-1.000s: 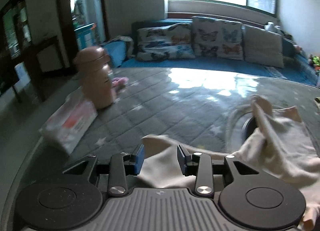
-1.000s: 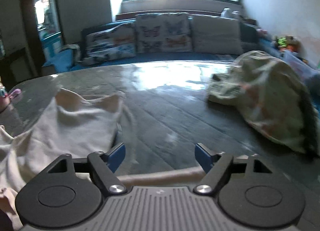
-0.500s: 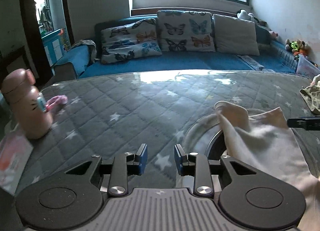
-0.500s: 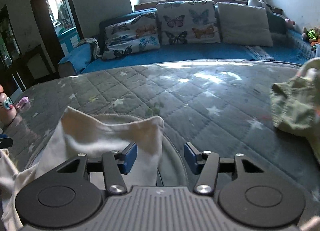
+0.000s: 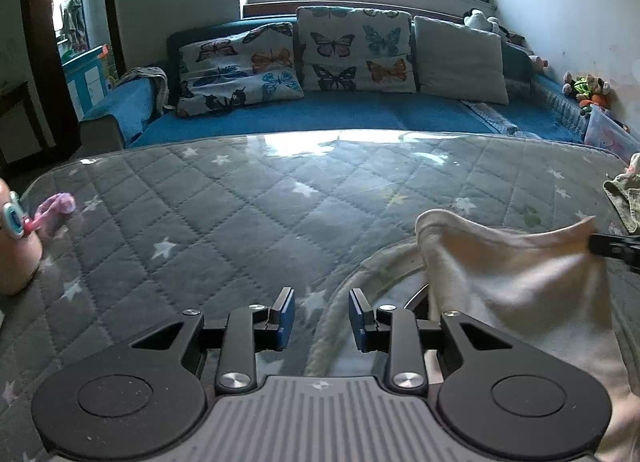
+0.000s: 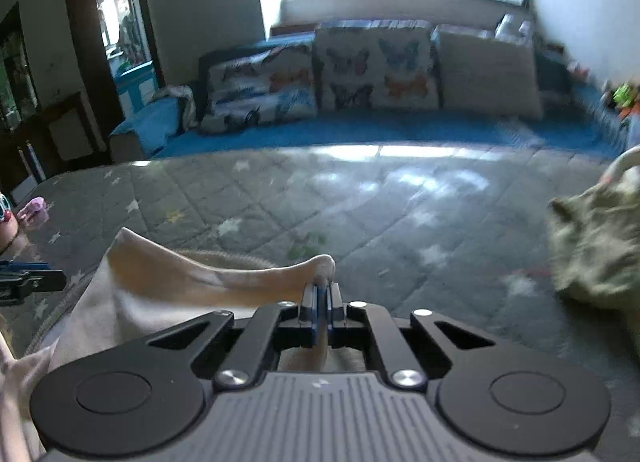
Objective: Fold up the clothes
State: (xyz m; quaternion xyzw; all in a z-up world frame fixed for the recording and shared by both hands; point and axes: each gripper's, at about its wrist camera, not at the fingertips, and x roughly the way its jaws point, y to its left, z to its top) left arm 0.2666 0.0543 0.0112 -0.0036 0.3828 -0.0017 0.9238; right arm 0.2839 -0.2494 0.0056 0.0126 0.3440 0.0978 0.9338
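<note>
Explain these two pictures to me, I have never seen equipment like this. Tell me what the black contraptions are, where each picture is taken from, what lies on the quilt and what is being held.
No robot here: a person carries a black two-finger gripper in each hand, with a camera on each looking forward along its fingers.

One picture is from the left gripper; its blue-padded jaws stand apart with nothing between them.

The other is from the right gripper, shut on a corner of the cream cloth garment.

Both look over a grey quilted cover with stars. On it lie the cream garment, a crumpled olive-green cloth to the right and a pink bottle at the left edge.
</note>
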